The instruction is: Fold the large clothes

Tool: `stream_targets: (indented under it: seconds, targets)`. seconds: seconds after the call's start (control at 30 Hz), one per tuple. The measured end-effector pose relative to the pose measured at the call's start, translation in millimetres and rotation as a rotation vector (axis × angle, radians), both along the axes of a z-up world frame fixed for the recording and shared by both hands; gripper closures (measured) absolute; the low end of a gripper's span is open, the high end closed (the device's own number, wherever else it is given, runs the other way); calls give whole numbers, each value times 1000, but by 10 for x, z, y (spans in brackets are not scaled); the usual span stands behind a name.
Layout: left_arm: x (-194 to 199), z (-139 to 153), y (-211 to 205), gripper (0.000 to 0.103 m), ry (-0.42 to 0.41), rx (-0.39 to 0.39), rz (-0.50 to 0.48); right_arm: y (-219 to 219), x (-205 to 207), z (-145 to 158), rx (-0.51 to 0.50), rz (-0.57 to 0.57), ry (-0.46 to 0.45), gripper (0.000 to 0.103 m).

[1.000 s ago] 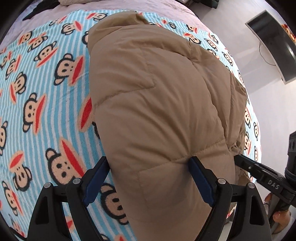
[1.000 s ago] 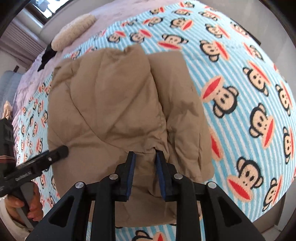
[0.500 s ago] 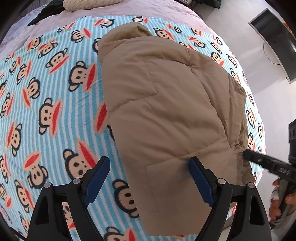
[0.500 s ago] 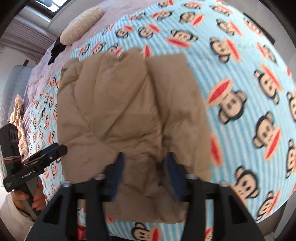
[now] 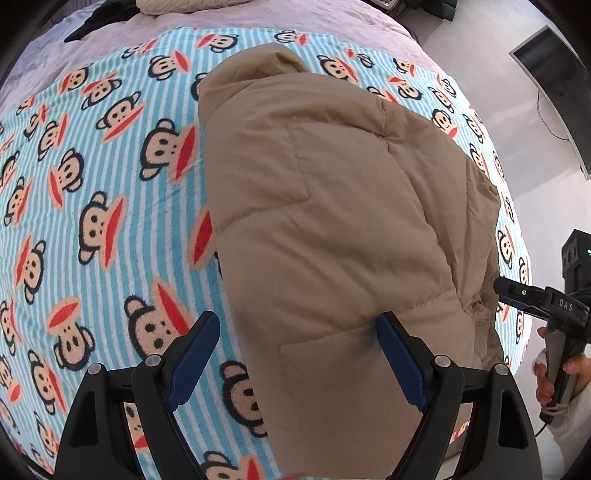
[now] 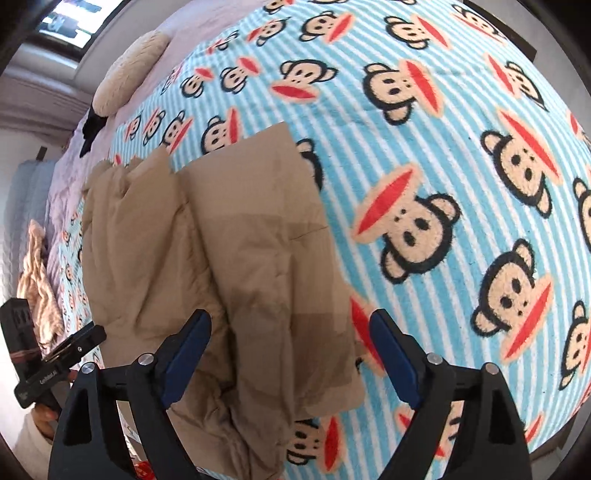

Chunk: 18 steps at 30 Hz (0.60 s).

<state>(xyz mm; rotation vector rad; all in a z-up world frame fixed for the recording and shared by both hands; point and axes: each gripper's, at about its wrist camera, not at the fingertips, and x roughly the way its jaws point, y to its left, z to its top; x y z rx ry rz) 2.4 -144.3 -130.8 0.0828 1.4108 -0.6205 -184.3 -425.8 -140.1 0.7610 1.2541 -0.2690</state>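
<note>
A tan padded jacket [image 5: 332, 221] lies folded lengthwise on a blue striped monkey-print blanket [image 5: 92, 221]. It also shows in the right wrist view [image 6: 229, 258]. My left gripper [image 5: 295, 354] is open and empty, with its jaws above the jacket's near left edge. My right gripper [image 6: 291, 354] is open and empty, hovering over the jacket's near right end. Each gripper shows at the edge of the other's view: the right one [image 5: 517, 295] by the jacket's right side, the left one [image 6: 74, 343] at its left side.
The blanket covers a bed with a lilac sheet [image 5: 258, 14]. A cream pillow [image 6: 129, 74] and a dark garment [image 6: 92, 125] lie at the far end. A TV [image 5: 554, 92] stands against the wall on the right. A beige knit cloth [image 6: 37, 277] lies at the left.
My right gripper opened and let go of the jacket's fold, then drew back. My left gripper stayed open and pulled back a little from the jacket.
</note>
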Motion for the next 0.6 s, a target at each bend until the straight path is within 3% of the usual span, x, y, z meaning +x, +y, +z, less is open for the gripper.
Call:
stream_targets:
  seconds: [0.03,0.07,0.23,0.4,0.6]
  targets:
    - [14,7,-2,3,0,-7,-2,-23,9,-12,4,4,-2,5]
    - [31,20,0,0,0,-16,-1,-46,12,-22,11,11,-6,0]
    - [219,6,137,0,84,-143,16,-173,93,-69,120,46,-78,0]
    - [453,-350,316,0,297,-323,86,-252,256,-264,253,107,-109,0]
    - [521,-643,237,0,360,-389,82,-249,494,-597,274,210,-55,0]
